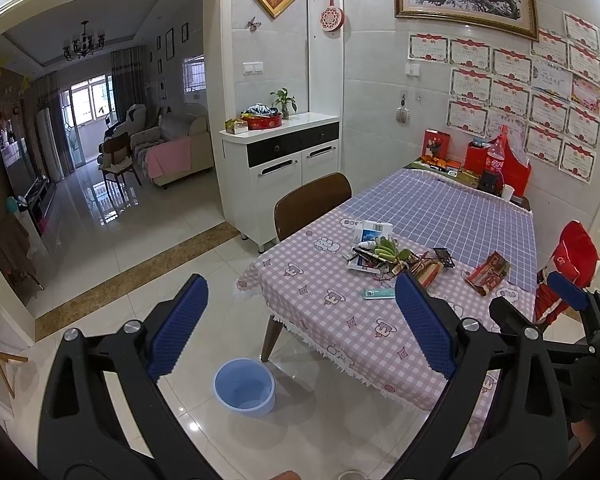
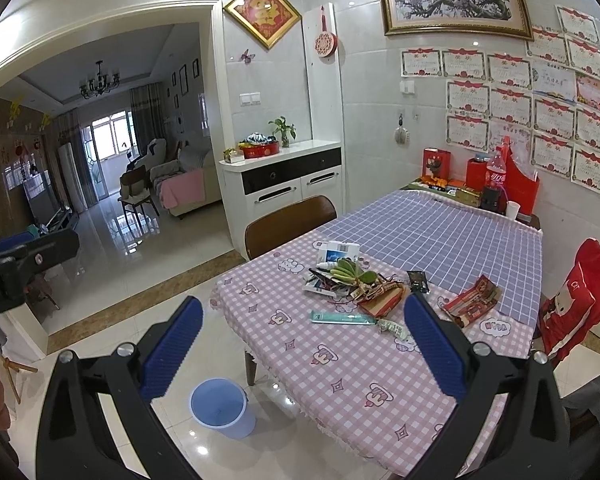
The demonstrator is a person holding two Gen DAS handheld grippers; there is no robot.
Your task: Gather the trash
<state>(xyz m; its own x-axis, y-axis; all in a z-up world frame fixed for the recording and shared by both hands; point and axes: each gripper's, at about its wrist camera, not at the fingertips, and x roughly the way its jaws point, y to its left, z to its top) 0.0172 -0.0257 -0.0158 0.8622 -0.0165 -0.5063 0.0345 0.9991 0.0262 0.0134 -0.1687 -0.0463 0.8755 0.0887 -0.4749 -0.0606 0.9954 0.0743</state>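
Note:
A pile of trash [image 1: 380, 258] lies mid-table on the pink checked cloth [image 1: 332, 320]: green banana peel, a white box and torn wrappers. Near it are a teal wrapper [image 1: 379, 293] and a red wrapper [image 1: 488, 272]. The right wrist view shows the same pile [image 2: 352, 276], teal wrapper [image 2: 342, 317], red wrapper [image 2: 474, 300], a black packet [image 2: 418, 280] and a crumpled scrap [image 2: 392, 326]. A blue bucket [image 1: 244, 386] [image 2: 220, 406] stands on the floor by the table's corner. My left gripper [image 1: 302, 280] and right gripper [image 2: 303, 301] hover short of the table, both open and holding nothing.
A brown chair [image 1: 312, 204] is tucked in at the table's left side, and a red-covered chair [image 2: 572, 304] stands at the right. Boxes and a cola bottle [image 2: 496, 172] crowd the far end by the wall. A white cabinet [image 1: 284, 164] stands behind, with tiled floor leading left.

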